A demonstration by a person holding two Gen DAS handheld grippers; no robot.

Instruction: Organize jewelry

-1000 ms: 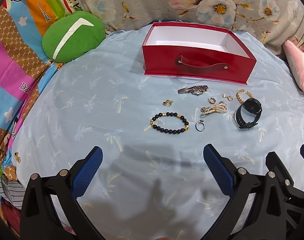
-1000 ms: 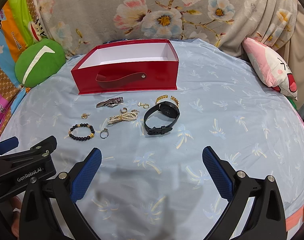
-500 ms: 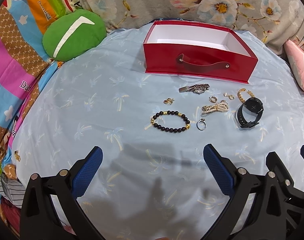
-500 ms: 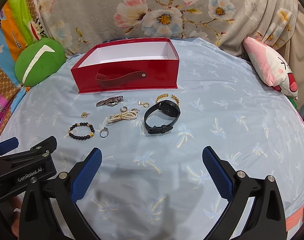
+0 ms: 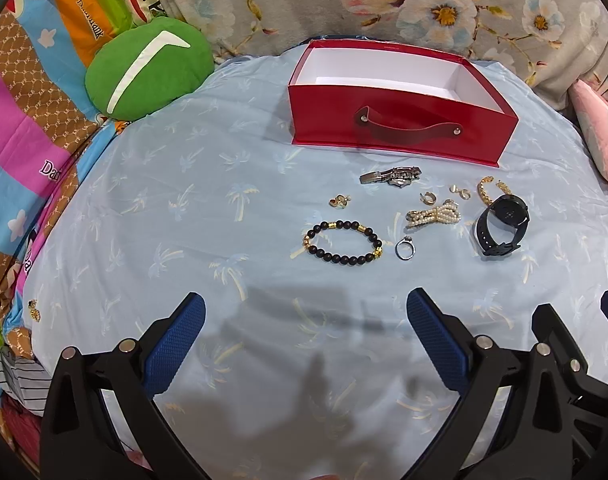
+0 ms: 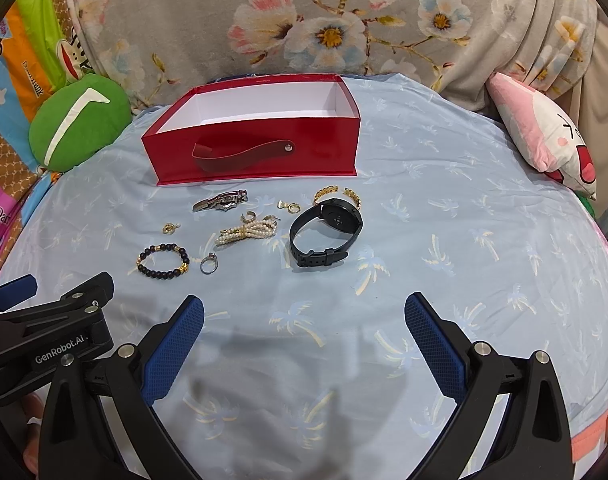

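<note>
Looking over the jewelry, I judge the black watch the easiest piece: light, its rubbery strap standing up in a closed loop, so I would pinch the strap edge rather than the smooth round face. The bead bracelet is floppy and will sag, so one side of the ring of beads is the place to nip it. The pearl bundle is soft and loose, best taken at its gold-wrapped middle. The silver ring and the small gold earrings are tiny, hard and slippery, lying flat on soft cloth; they will need a careful pinch pressed down into the sheet. By my count: one black watch, one metal watch, one bead bracelet, one pearl bundle, one gold chain bracelet, one silver ring, and what seem to be four small gold earring pieces, though they are too small to be sure. All lie close together on the pale blue bed sheet, just in front of the single red box, which stands open and looks empty as far as I can see in. My left tongs and right tongs both hang spread wide with nothing in them, well short of the jewelry. Beyond are one green cushion and one pink pillow.
</note>
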